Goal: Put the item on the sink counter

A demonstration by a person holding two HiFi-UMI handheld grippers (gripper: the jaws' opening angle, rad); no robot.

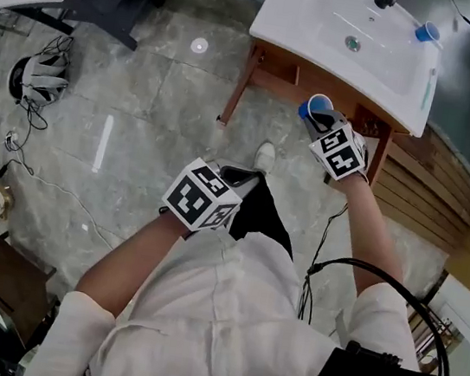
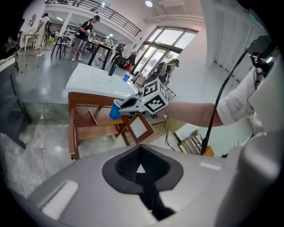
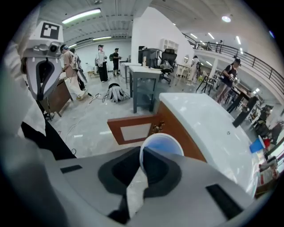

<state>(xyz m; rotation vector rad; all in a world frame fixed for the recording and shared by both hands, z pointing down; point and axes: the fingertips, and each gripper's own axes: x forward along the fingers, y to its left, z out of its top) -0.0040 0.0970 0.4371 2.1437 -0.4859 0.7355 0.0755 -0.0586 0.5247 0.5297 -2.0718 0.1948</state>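
Blue cup (image 1: 318, 108): rim pinched by the right gripper (image 3: 141, 172), upper centre, upright for set-down, just short of the counter.
Sink counter (image 1: 381, 91): white, near edge bare.
Left gripper (image 2: 141, 167): jaws together, empty, idle mid-frame.

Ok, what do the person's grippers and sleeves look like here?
Both handheld two-jaw grippers, left gripper and right gripper, have grey shells with black jaw recesses. Each carries a white cube with black square markers. The person wears a white short-sleeved shirt; a black cable loops by the right arm.
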